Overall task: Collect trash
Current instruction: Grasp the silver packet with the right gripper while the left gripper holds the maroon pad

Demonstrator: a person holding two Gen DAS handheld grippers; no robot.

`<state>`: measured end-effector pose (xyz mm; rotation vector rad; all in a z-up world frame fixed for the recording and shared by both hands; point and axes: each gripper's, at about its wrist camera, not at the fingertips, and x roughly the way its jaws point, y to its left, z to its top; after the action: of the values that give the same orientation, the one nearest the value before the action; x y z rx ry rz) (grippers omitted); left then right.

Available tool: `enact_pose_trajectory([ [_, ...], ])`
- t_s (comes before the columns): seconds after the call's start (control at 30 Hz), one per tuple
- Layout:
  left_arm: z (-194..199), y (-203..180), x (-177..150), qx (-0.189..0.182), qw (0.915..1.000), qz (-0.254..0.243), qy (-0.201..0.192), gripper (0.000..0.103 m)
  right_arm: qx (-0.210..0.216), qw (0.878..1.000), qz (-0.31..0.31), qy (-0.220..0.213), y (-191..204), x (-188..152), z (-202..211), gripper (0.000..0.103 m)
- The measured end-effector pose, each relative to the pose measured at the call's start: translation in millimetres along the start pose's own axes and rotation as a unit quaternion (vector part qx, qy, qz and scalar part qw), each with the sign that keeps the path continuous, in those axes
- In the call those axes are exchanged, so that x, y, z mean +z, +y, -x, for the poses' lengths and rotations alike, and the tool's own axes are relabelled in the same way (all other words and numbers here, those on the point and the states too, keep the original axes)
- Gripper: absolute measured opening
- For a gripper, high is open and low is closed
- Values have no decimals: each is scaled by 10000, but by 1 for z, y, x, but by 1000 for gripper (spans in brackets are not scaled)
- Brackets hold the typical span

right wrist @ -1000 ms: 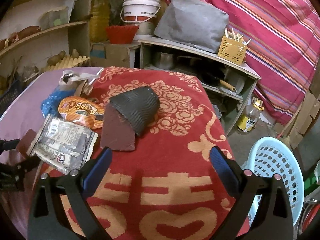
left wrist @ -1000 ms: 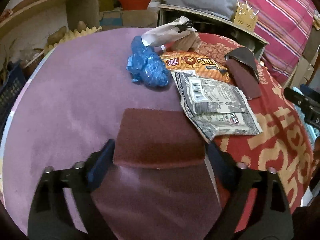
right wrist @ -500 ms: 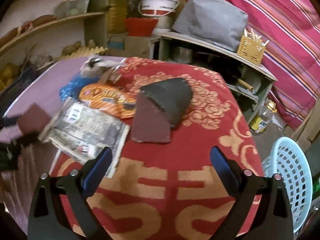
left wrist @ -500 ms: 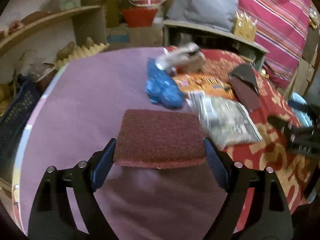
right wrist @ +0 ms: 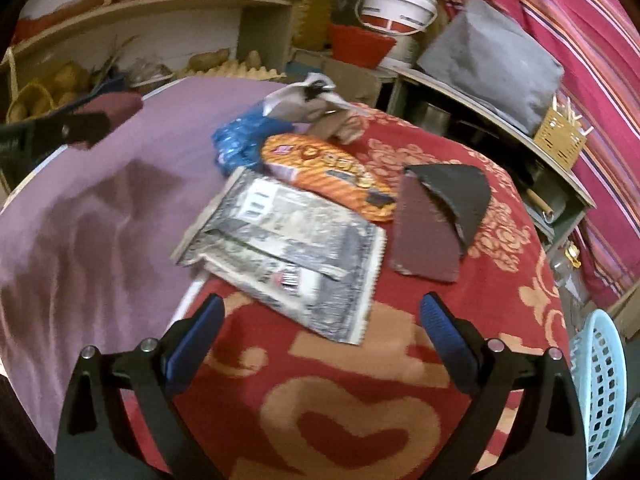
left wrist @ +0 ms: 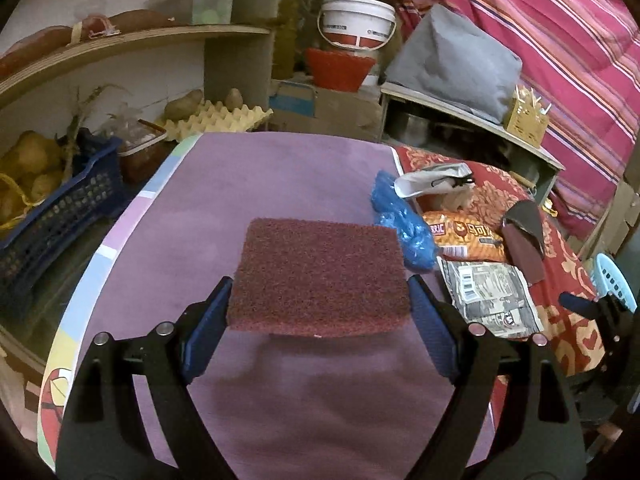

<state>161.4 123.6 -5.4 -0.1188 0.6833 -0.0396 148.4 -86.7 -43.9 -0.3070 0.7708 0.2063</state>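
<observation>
My left gripper [left wrist: 318,308] is shut on a wide maroon scouring pad [left wrist: 320,272], held flat above the purple tablecloth [left wrist: 256,176]. The same pad [right wrist: 106,110] shows at the far left of the right wrist view. My right gripper [right wrist: 318,322] stands open and empty over the red cloth [right wrist: 328,412], just short of a grey snack wrapper [right wrist: 288,248]. Beyond it lie an orange snack bag [right wrist: 324,168], a crumpled blue plastic bag [right wrist: 236,144], a white paper bag [right wrist: 304,98] and a dark folded pad [right wrist: 440,216].
A light blue plastic basket [right wrist: 600,392] stands off the table's right edge. A dark blue crate [left wrist: 60,216] with produce sits left of the table, an egg tray [left wrist: 216,120] behind it. Shelves, a white bucket [left wrist: 358,20] and a grey bundle [left wrist: 452,60] line the back.
My left gripper has risen and swung left with the maroon pad, lifting it off the table. My right gripper has moved left and lower, nearer the grey wrapper.
</observation>
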Motion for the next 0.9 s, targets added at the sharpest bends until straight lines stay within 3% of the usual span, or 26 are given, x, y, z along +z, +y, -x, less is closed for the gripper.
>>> enact_pose_trajectory([
  [0.2,2,3,-1,-6,10000,27,-26,83,-40,9997,231,51,14,9,-9,95],
  [0.57,5,15,0,94,9999,76,-75,83,396,9988,208,182,14,25,-25,27],
  [0.9,12,14,2,204,9996,96,-183,83,426,9988,227,-123,-1,23,0,12],
])
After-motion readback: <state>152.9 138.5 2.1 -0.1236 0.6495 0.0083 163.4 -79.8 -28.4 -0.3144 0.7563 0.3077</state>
